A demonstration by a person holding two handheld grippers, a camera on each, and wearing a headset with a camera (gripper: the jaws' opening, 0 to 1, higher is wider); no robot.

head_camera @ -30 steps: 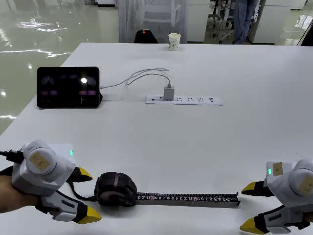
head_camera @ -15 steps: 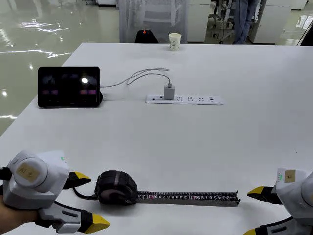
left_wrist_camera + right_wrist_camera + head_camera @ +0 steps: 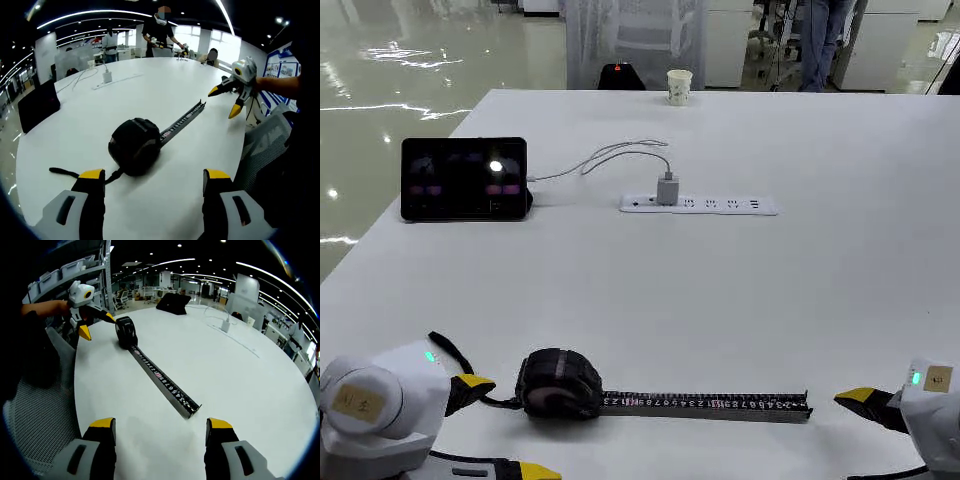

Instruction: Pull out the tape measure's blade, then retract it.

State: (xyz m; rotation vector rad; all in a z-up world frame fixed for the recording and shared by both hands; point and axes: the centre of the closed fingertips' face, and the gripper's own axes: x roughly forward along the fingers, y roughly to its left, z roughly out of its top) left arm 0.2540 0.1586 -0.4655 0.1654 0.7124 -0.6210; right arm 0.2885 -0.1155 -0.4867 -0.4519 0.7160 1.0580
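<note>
The tape measure (image 3: 558, 384) is sitting on the white tabletop (image 3: 740, 290) close to the near edge, at about 7 o'clock in the head view. Its blade (image 3: 705, 404) is lying flat on the surface, drawn out toward 3 o'clock, and the hook (image 3: 806, 404) at its end is resting on the tabletop. A black strap (image 3: 62, 172) is trailing from the tape measure toward 9 o'clock.

The left gripper (image 3: 154, 176) is hovering at 9 o'clock of the tape measure and pointing at it. Its yellow-tipped fingers (image 3: 92, 176) are standing apart and gripping nothing. The tape measure is lying just beyond them, untouched, and one fingertip is hanging near the strap.

The right gripper (image 3: 161, 423) is hanging at 3 o'clock of the hook, a little apart from it, and is looking back along the blade. Its fingers (image 3: 218, 425) are spread wide with nothing between them.

Farther back, a dark tablet (image 3: 465, 179) is standing at 10 o'clock. A white power strip (image 3: 700, 204) is lying at 12 o'clock of the tape measure, with a charger (image 3: 666, 188) plugged into it. A cable (image 3: 610, 155) is looping from the charger toward the tablet. A paper cup (image 3: 679, 86) is standing at the far edge, at 12 o'clock.
</note>
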